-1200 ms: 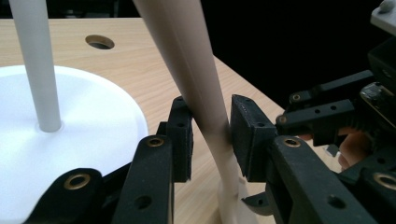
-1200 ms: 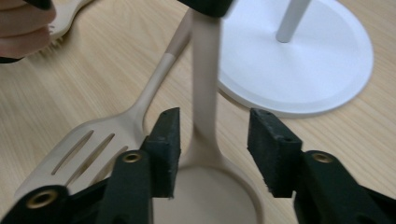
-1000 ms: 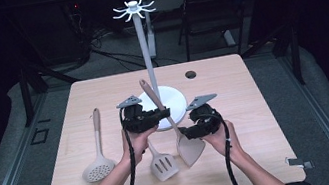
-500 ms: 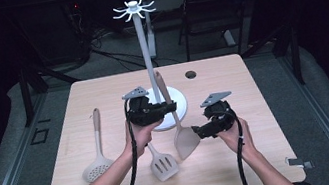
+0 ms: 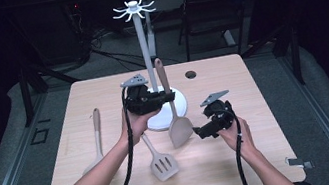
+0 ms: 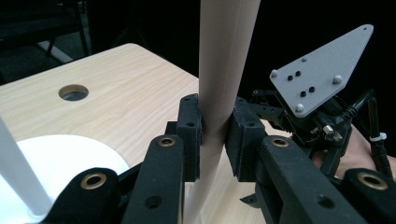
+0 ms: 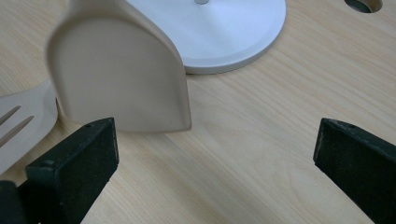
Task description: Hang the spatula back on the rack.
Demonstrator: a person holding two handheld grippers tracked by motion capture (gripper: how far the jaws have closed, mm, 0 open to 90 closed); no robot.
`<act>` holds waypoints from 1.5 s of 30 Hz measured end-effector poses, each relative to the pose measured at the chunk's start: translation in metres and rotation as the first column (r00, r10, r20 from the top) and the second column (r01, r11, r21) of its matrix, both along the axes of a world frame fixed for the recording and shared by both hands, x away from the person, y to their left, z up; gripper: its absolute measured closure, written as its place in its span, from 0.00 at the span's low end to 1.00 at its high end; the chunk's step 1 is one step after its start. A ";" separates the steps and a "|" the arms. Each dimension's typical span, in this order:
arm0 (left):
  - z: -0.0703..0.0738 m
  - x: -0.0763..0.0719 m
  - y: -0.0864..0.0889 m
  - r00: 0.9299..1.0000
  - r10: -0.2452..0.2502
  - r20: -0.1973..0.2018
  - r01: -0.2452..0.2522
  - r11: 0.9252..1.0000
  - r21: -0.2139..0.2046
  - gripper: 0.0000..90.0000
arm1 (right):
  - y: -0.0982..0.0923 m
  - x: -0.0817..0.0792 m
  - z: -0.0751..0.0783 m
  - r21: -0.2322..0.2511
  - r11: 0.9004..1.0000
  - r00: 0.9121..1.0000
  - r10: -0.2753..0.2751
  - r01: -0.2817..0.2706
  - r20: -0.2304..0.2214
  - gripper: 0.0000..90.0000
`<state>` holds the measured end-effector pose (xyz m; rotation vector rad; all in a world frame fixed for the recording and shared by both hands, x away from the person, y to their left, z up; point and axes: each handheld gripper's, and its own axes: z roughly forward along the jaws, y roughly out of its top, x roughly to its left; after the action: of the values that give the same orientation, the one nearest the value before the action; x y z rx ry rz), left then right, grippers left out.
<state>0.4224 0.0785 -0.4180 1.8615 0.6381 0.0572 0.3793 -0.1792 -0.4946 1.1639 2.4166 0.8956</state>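
A beige solid spatula (image 5: pixel 179 129) hangs upright with its blade down, just above the table. My left gripper (image 5: pixel 166 98) is shut on its handle (image 6: pixel 224 60), close in front of the white hook stand (image 5: pixel 147 50). The black pads (image 6: pixel 190 135) press the handle from both sides. My right gripper (image 5: pixel 199 132) sits low, to the right of the blade (image 7: pixel 121 74). Its jaws have just been opening and stand wide apart with only bare table between them (image 7: pixel 215 158). The blade lies ahead and to the left of them, not touched.
The stand's round white base (image 5: pixel 179 102) sits mid-table behind the spatula. A slotted turner (image 5: pixel 162 162) lies flat in front of the left hand. A skimmer spoon (image 5: pixel 95 139) lies at the left. A small hole (image 5: pixel 191 74) is in the tabletop at the back.
The left gripper has lifted the spatula and stood it upright. The right gripper has drawn away to the right of the blade and its jaws have spread.
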 end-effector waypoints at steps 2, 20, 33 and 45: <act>0.002 0.003 0.001 1.000 0.002 0.001 -0.002 1.000 0.003 0.86 | 0.000 0.001 -0.001 -0.007 1.000 1.000 0.004 -0.004 -0.002 0.00; 0.020 0.022 0.013 1.000 0.004 0.030 -0.005 1.000 0.024 0.86 | 0.004 0.003 -0.005 -0.030 0.999 0.999 0.022 -0.023 -0.041 0.00; 0.035 0.034 0.014 0.998 0.005 0.061 -0.007 0.999 0.033 0.85 | 0.004 0.004 -0.007 -0.052 0.998 0.998 0.021 -0.025 -0.065 0.00; 0.049 0.040 0.014 0.996 0.008 0.090 -0.012 0.999 0.046 0.85 | 0.004 0.005 -0.008 -0.060 0.998 0.998 0.030 -0.033 -0.062 0.00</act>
<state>0.4620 0.0928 -0.3690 1.8897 0.5876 0.1630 0.3842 -0.1753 -0.5025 1.1502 2.4993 0.8005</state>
